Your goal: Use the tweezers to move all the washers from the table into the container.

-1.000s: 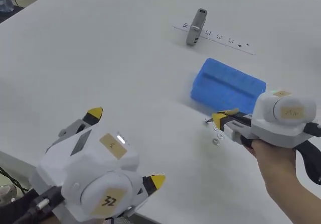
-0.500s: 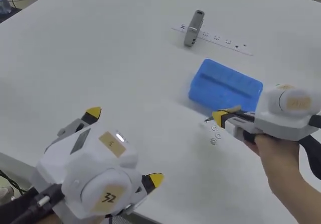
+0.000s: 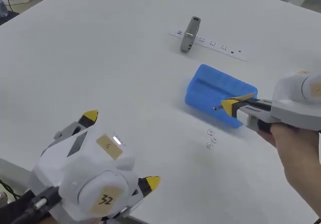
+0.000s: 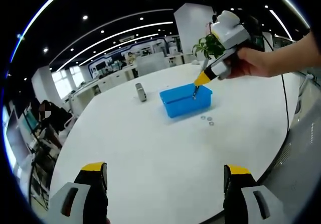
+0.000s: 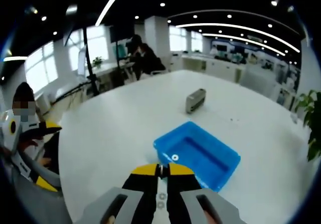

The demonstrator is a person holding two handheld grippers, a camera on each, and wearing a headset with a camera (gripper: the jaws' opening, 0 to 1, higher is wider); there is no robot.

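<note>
The right gripper [image 3: 230,106], jaws clamped on thin metal tweezers [image 3: 217,108], held a small silver washer [image 5: 174,157] over the blue rectangular plastic container [image 3: 210,86], three loose washers [image 3: 210,132] lay on the white table [image 3: 100,58] just beside it, and the left gripper [image 4: 164,169] gaped wide with nothing between its jaws.

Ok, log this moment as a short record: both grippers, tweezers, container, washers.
left gripper: jaws open, holding nothing
right gripper: jaws shut on the tweezers
tweezers tip: over the near edge of the container
held washer: one, seemingly at the tweezers tip, above the container's rim
loose washers: three, close together on the table, beside the container
</note>
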